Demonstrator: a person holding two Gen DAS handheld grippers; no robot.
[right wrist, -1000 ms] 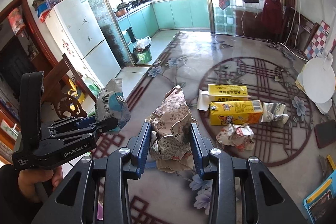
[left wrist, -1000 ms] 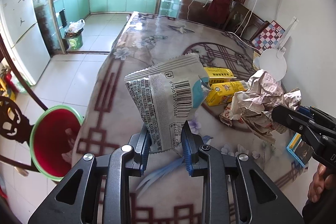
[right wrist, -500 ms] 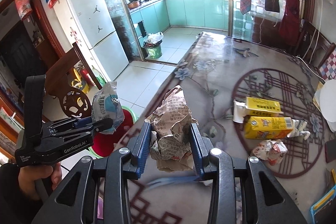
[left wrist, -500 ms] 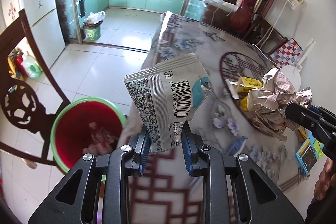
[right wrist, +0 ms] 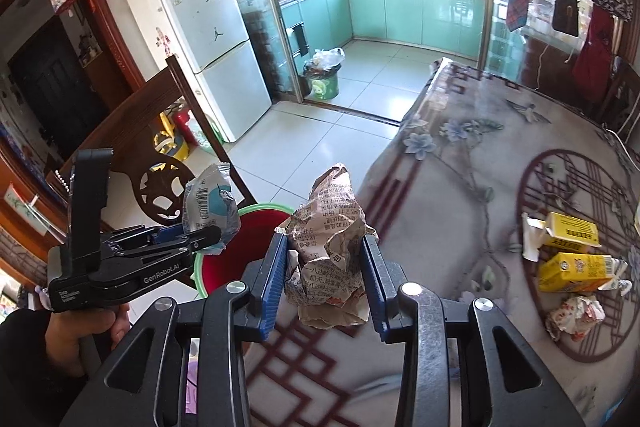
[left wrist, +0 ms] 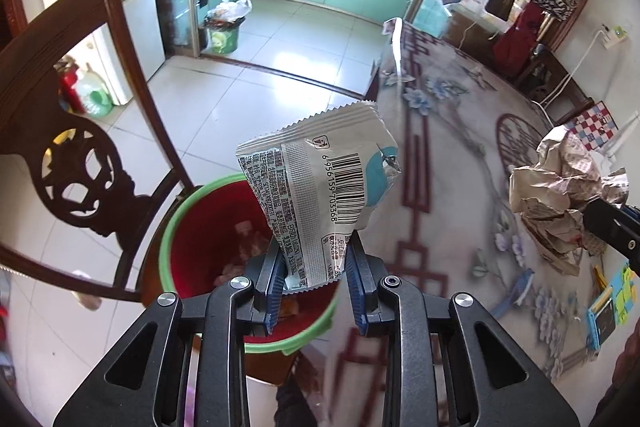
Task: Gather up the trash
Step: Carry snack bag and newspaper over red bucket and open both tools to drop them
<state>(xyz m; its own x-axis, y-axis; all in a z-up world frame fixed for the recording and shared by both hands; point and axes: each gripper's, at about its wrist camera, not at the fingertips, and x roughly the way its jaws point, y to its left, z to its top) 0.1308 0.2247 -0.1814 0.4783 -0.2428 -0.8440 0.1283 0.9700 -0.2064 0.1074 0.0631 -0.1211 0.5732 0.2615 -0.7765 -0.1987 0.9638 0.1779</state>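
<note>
My left gripper (left wrist: 316, 259) is shut on a silver snack wrapper (left wrist: 320, 187) with a barcode and holds it above the red bin with a green rim (left wrist: 172, 239) on the floor. The wrapper (right wrist: 210, 203) and left gripper (right wrist: 208, 239) also show in the right wrist view. My right gripper (right wrist: 326, 267) is shut on a crumpled brown paper ball (right wrist: 328, 259), over the table's edge near the bin (right wrist: 248, 211). The paper ball (left wrist: 560, 199) shows at the right of the left wrist view.
Two yellow drink cartons (right wrist: 572, 259) and a crumpled wrapper (right wrist: 576, 315) lie on the flowered table (right wrist: 460, 187). A dark wooden chair (left wrist: 68, 131) stands beside the bin. A second bin (left wrist: 222, 31) stands by the kitchen door. A fridge (right wrist: 200, 39) stands at the left.
Both grippers have swung left with their trash, from over the table toward its edge. The left gripper now holds the wrapper above the red bin.
</note>
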